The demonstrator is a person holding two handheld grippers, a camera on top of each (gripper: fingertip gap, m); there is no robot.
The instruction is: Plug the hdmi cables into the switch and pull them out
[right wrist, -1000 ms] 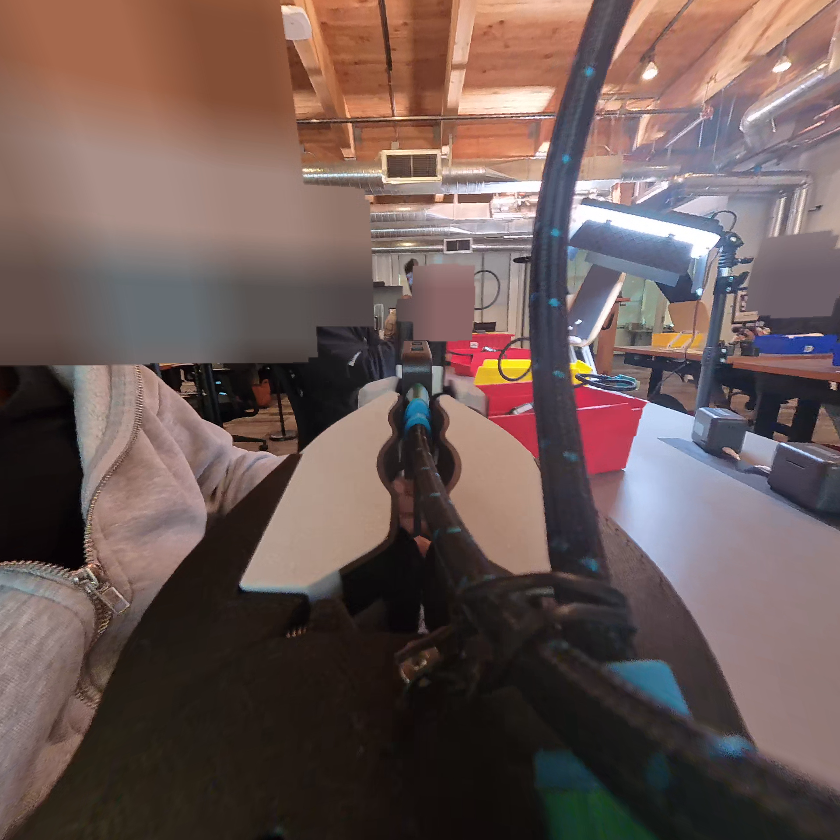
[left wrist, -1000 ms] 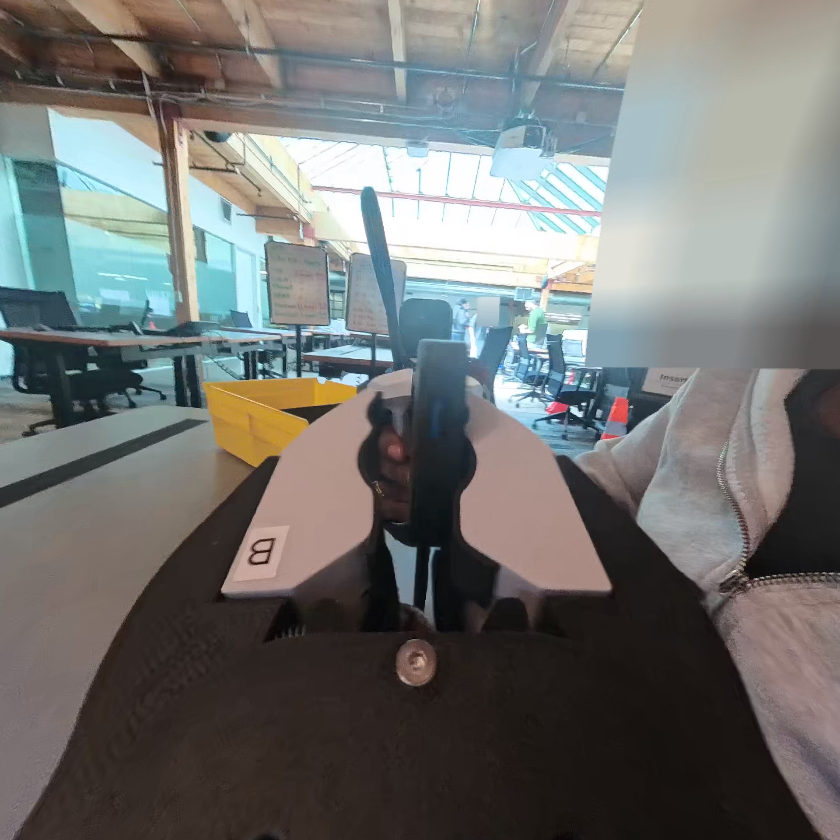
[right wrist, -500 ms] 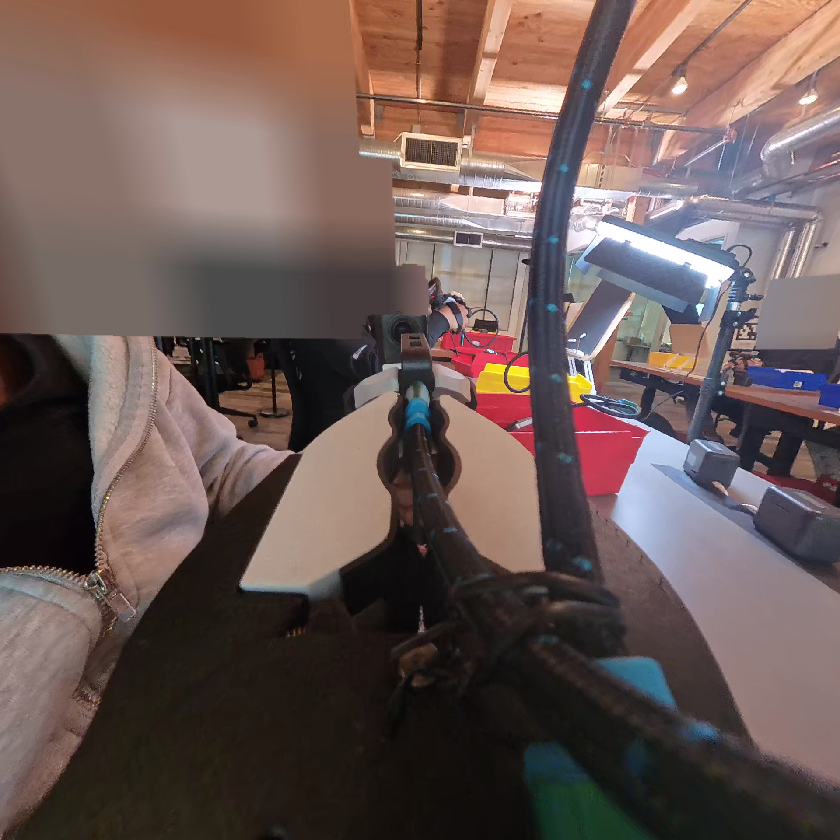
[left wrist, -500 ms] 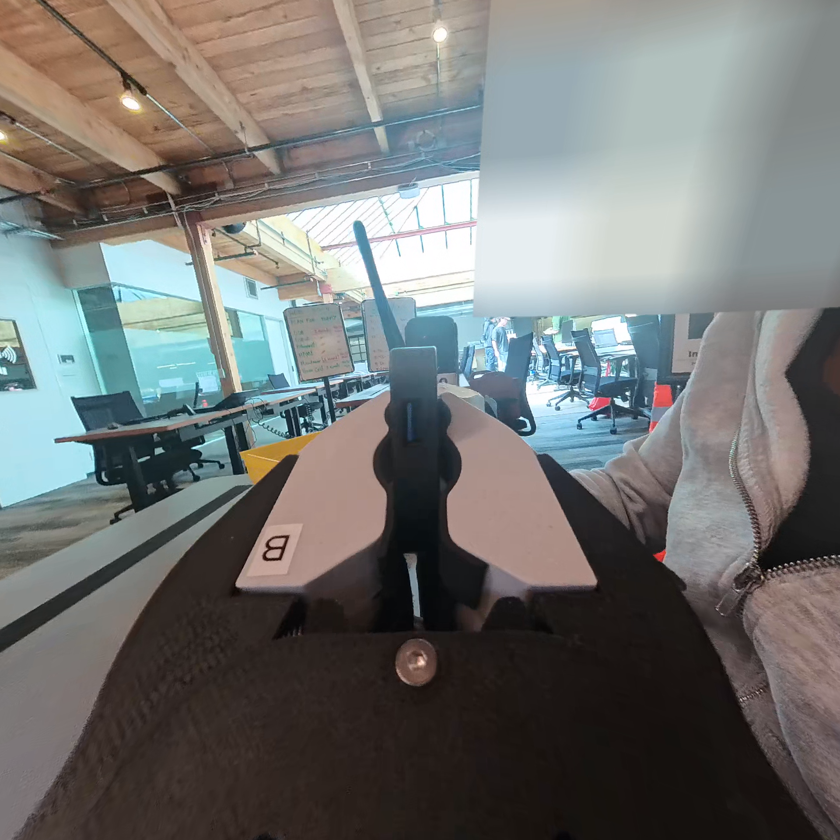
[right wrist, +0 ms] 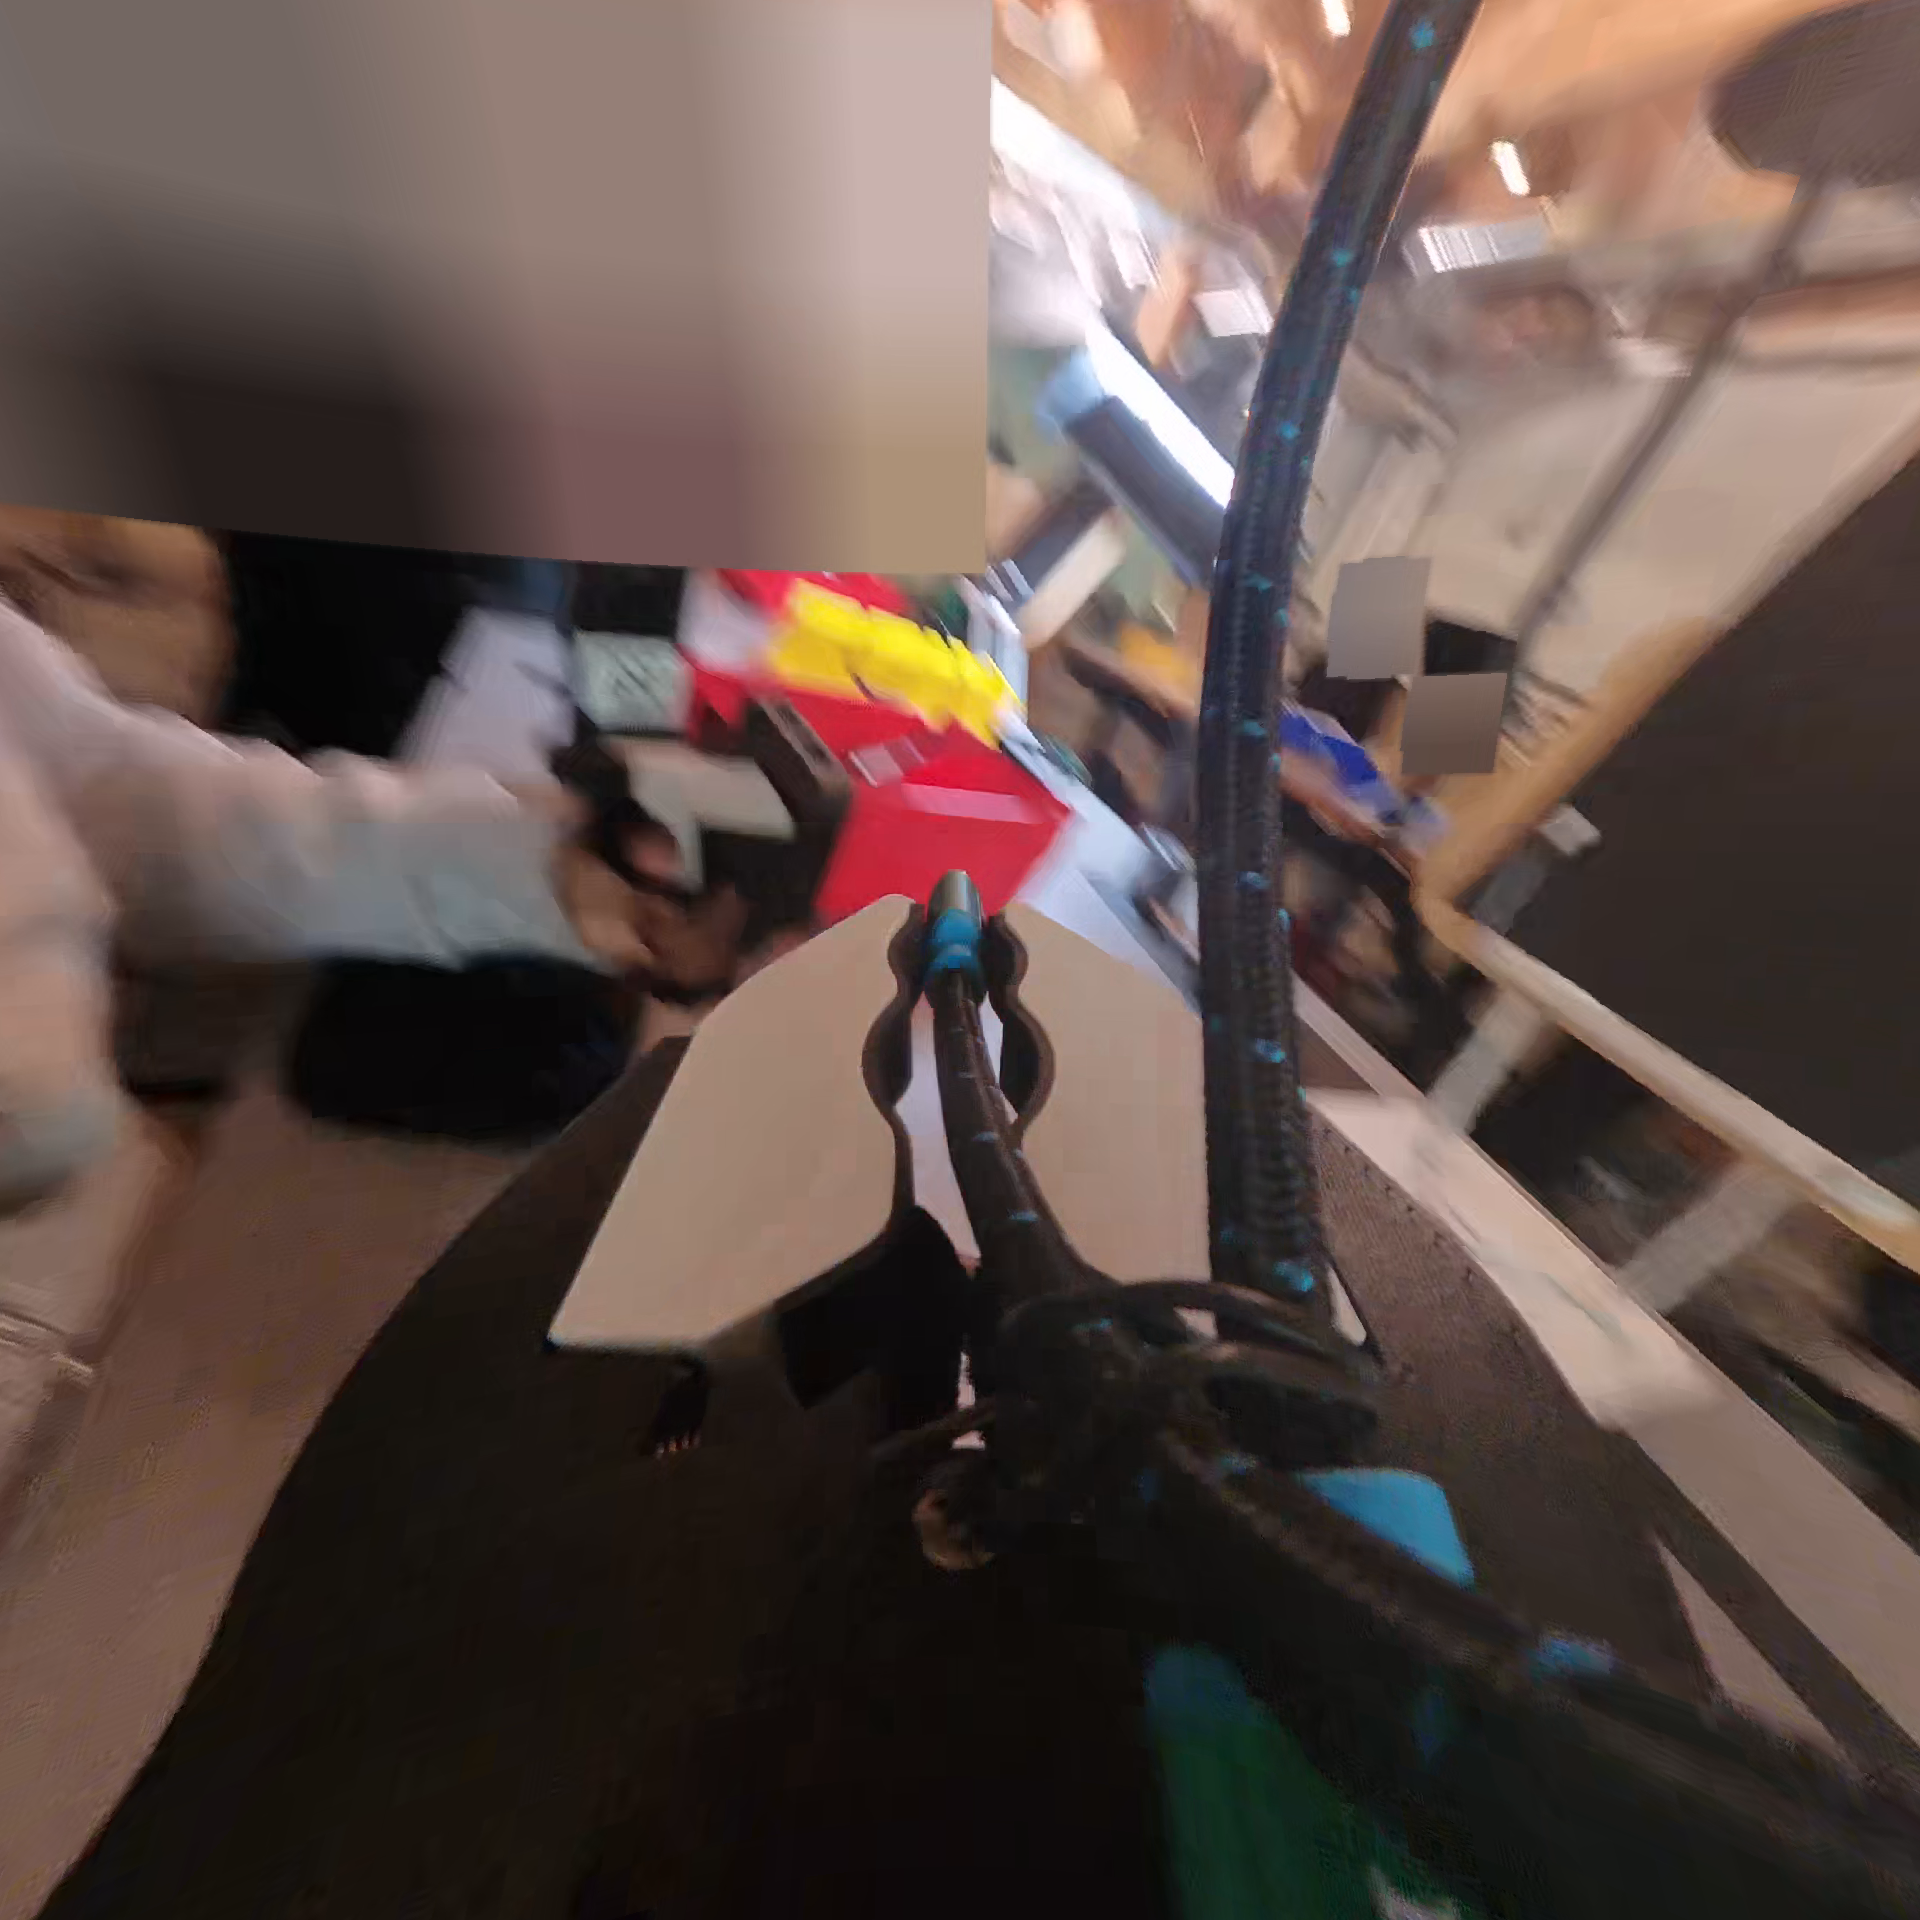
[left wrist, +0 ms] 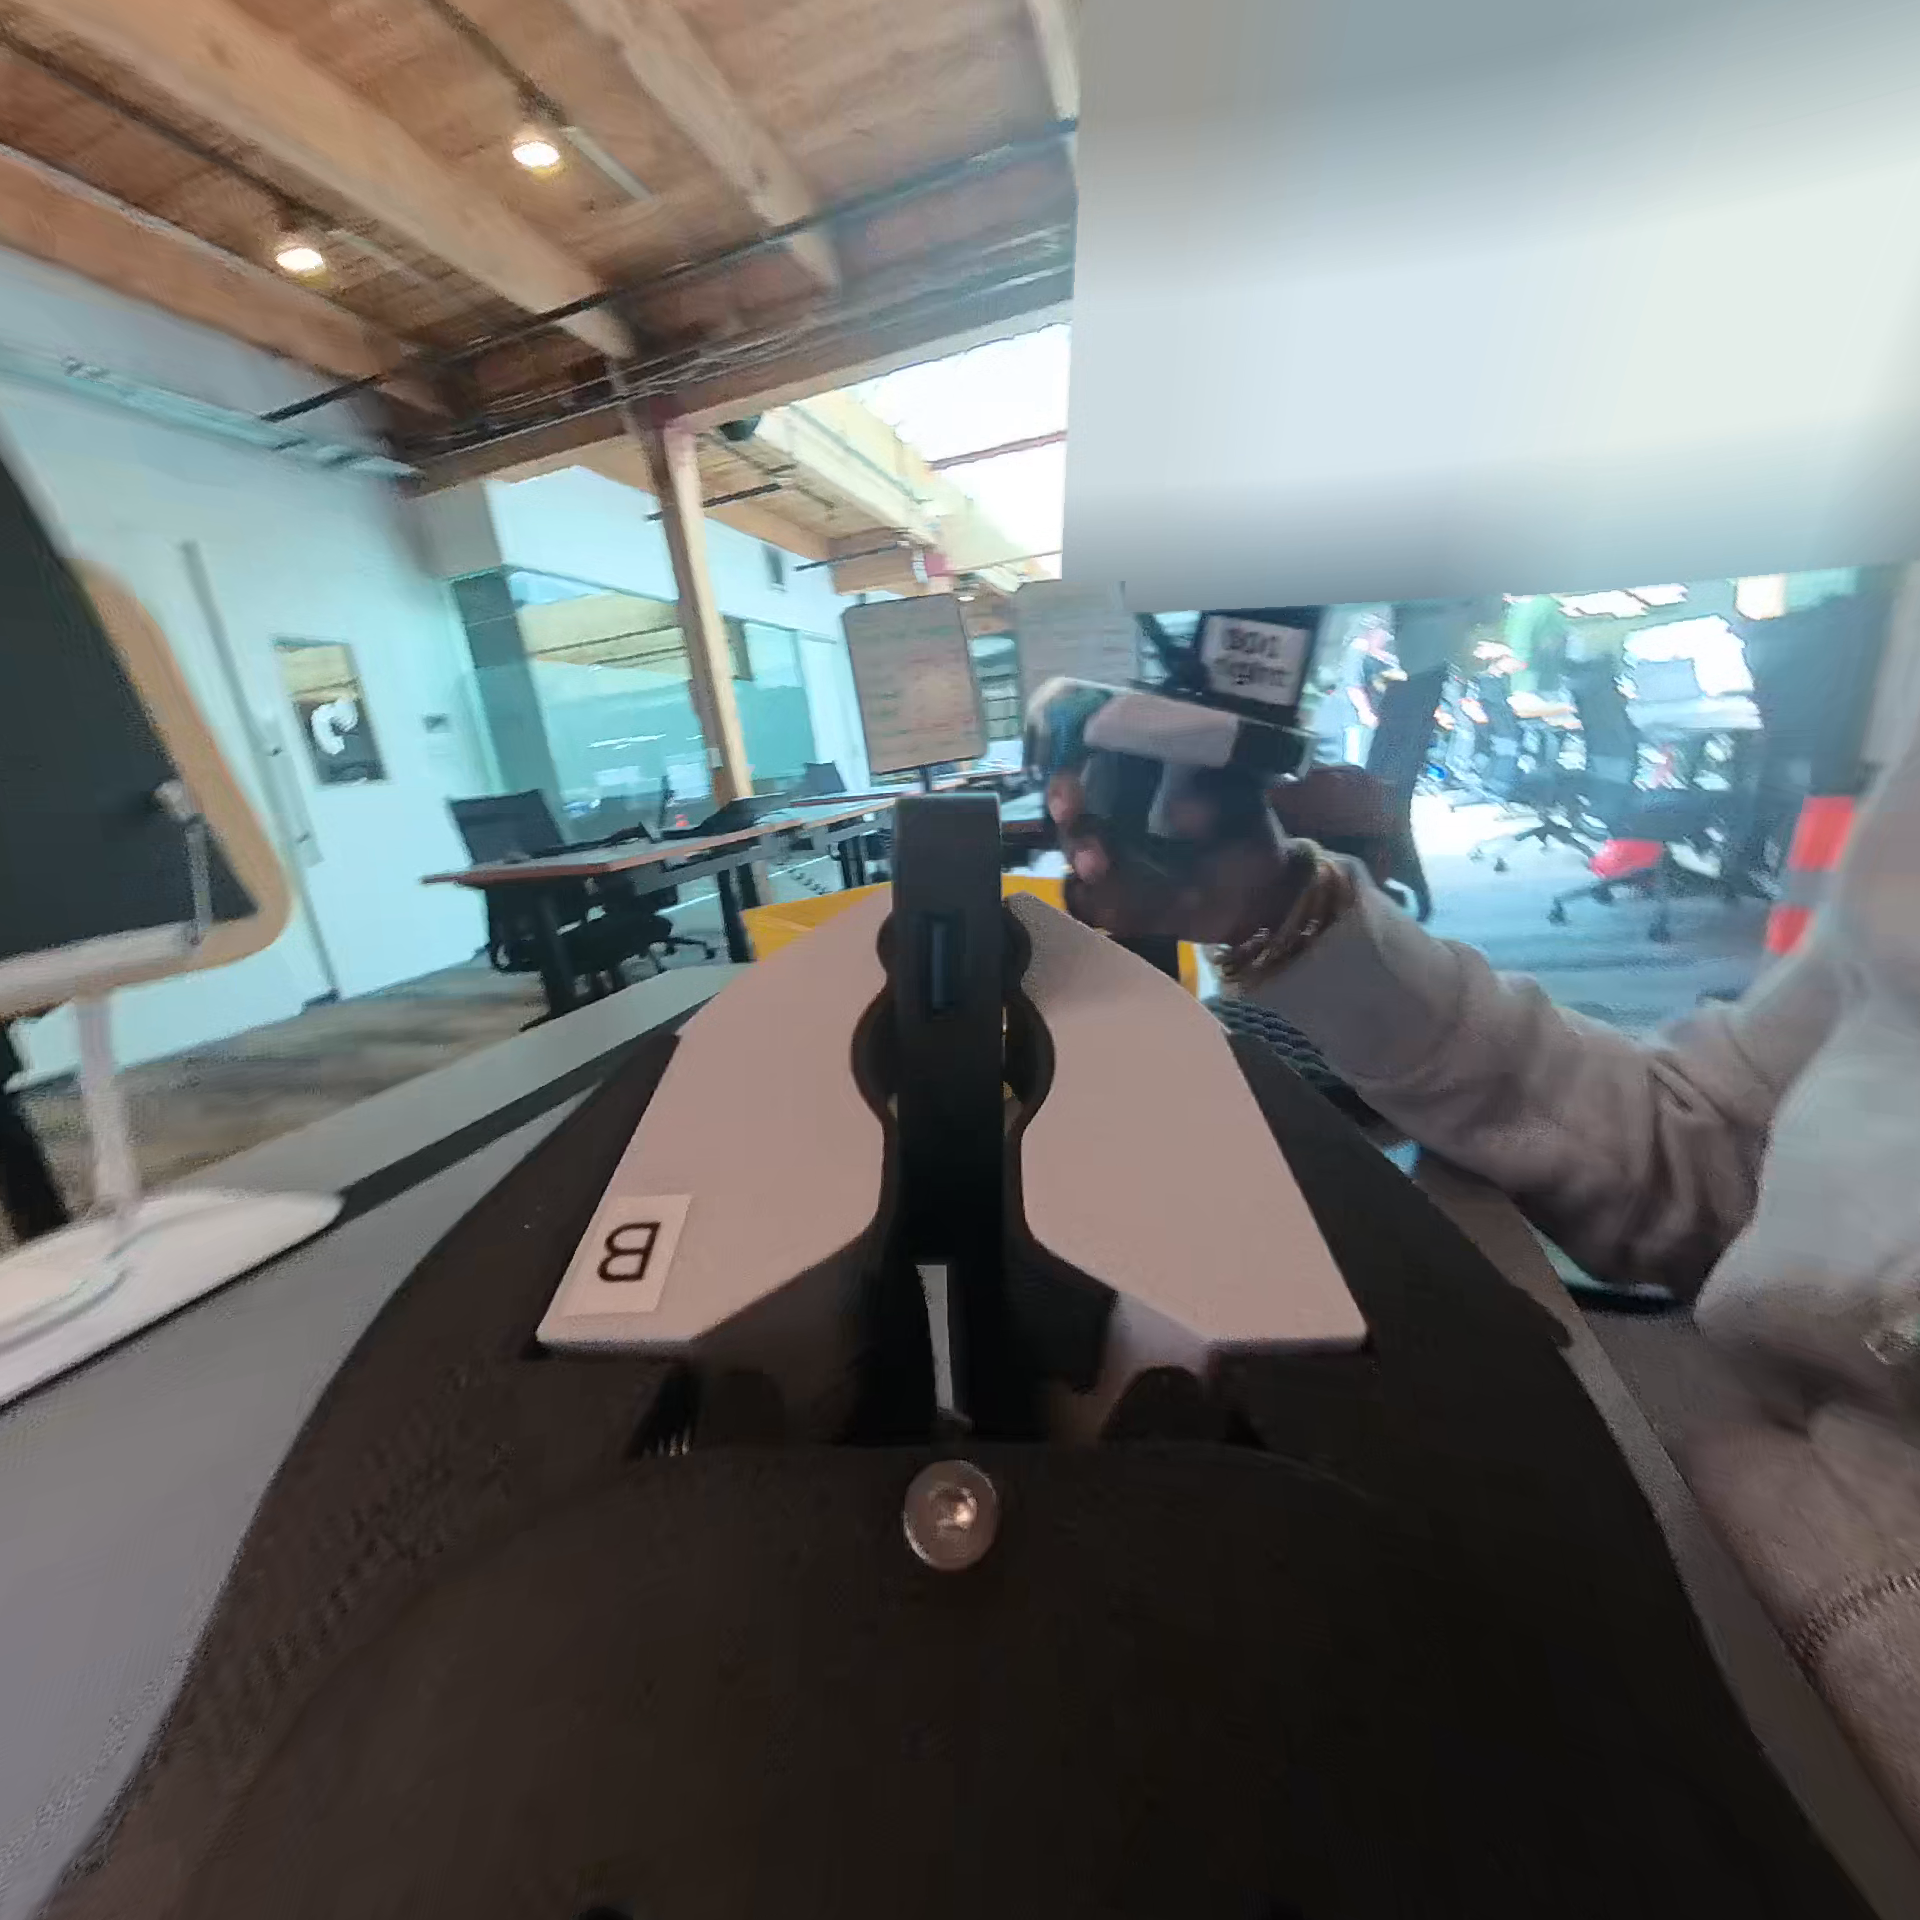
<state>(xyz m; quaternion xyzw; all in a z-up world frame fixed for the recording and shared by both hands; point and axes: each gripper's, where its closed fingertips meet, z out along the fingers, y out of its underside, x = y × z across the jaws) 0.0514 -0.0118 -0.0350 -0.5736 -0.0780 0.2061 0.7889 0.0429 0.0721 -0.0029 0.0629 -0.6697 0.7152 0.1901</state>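
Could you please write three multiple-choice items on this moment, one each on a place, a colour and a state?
1. Where is the black box-shaped HDMI switch?
A. Clamped between the left gripper's fingers
B. Lying in a bin
C. On the floor

2. What colour is the collar behind the plug of the black braided HDMI cable?
A. Orange
B. Blue
C. White

3. What state is the right gripper in?
A. Wide open, empty
B. Shut on nothing
C. Shut on the cable's plug end

Answers: 1 A, the switch stands upright between the grey fingers; 2 B, a blue band sits at the fingertips; 3 C, the fingers close around the plug end.
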